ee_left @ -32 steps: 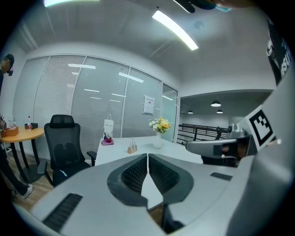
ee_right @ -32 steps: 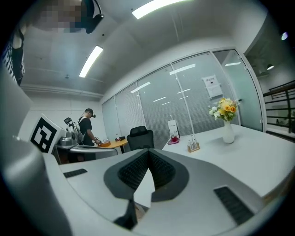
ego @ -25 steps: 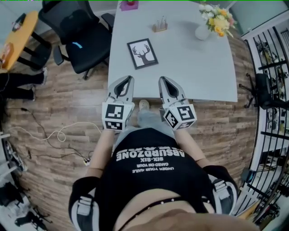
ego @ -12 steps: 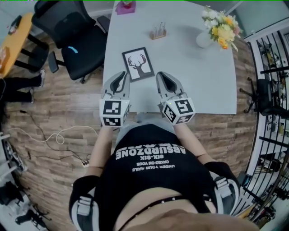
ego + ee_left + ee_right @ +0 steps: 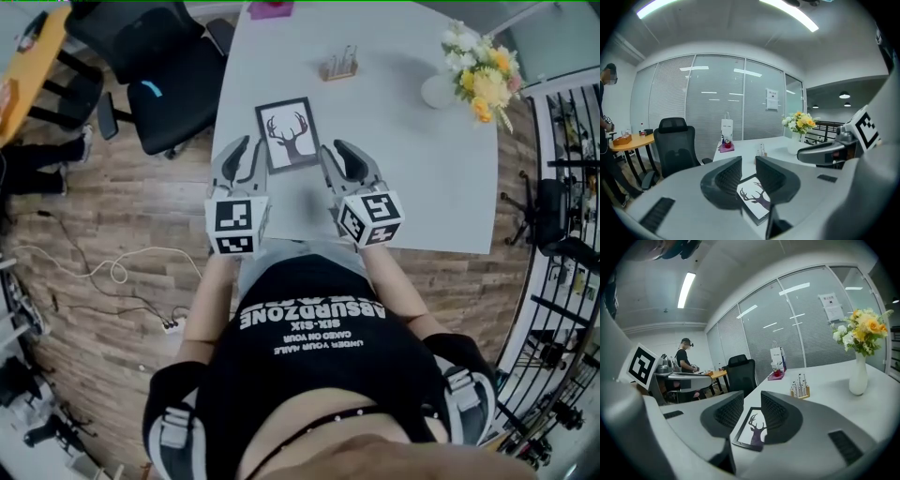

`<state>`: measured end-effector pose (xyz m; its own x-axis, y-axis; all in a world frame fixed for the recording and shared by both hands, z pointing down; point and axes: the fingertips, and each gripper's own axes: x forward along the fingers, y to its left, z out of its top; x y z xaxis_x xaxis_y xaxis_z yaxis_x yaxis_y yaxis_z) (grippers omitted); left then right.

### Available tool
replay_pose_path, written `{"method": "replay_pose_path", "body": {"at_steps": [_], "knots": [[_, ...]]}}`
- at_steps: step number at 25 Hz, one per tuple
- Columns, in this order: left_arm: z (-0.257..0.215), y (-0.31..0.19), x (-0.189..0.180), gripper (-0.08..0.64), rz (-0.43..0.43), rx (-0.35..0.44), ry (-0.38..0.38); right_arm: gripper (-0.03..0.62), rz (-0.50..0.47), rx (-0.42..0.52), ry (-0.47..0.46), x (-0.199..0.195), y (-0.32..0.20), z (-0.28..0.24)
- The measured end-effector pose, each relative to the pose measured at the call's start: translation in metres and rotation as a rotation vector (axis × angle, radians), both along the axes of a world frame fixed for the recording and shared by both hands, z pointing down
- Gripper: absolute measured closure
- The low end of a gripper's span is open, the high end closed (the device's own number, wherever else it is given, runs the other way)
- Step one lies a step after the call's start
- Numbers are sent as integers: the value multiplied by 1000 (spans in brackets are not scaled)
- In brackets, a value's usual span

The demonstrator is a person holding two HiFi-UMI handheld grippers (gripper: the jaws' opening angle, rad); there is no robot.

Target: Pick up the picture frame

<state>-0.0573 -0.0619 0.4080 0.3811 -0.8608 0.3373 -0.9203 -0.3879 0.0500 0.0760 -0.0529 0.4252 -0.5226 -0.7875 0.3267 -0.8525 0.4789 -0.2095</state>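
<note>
Head view shows the picture frame [image 5: 290,134] lying flat on the white table [image 5: 422,159], between the tips of the left gripper [image 5: 246,150] and the right gripper [image 5: 337,150]. The left jaws stand apart and empty. The right jaws are opening, with nothing gripped between them.

The person wears a black T-shirt [image 5: 309,394] with white lettering, grey straps [image 5: 172,427] on both sleeves, and grey-blue trousers [image 5: 274,261].

Bright overhead strip lights [image 5: 687,288], fisheye-warped edges
</note>
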Motion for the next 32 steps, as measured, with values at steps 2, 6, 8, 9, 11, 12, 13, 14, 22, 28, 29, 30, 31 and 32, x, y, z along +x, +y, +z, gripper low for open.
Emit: {"method": "replay_pose_path", "body": {"at_steps": [2,6,8,9,11,12,13,14,22,28,29,30,31,32], "knots": [[8,-6,3,459,8,-16,-14,474,-5,-18,7,1,-7,8],[26,-17,9,456,14,-57,-24,469,-9,-52,20,3,-21,25],[33,-20,12,456,16,-76,-28,468,-11,-72,26,5,-25,33],[37,-21,13,456,17,-87,-28,468,-12,-82,29,5,-27,38],[44,-23,14,456,17,-106,-29,468,-14,-100,32,6,-31,46],[48,-25,14,456,15,-115,-30,468,-15,-107,33,7,-33,49],[51,-27,13,456,12,-122,-31,468,-16,-113,34,7,-35,53],[55,-28,13,456,9,-128,-32,468,-17,-119,36,6,-38,55],[83,-38,11,456,-5,-173,-57,468,-29,-159,57,4,-52,78],[106,-47,13,456,-12,-218,-59,468,-37,-188,73,4,-60,95],[110,-48,13,456,-13,-225,-60,468,-38,-192,76,4,-61,98],[114,-48,13,456,-14,-232,-61,468,-39,-197,79,4,-62,101],[118,-49,13,456,-15,-240,-61,468,-41,-201,82,4,-63,104],[122,-50,12,456,-16,-248,-60,468,-42,-205,85,3,-64,107]]}}
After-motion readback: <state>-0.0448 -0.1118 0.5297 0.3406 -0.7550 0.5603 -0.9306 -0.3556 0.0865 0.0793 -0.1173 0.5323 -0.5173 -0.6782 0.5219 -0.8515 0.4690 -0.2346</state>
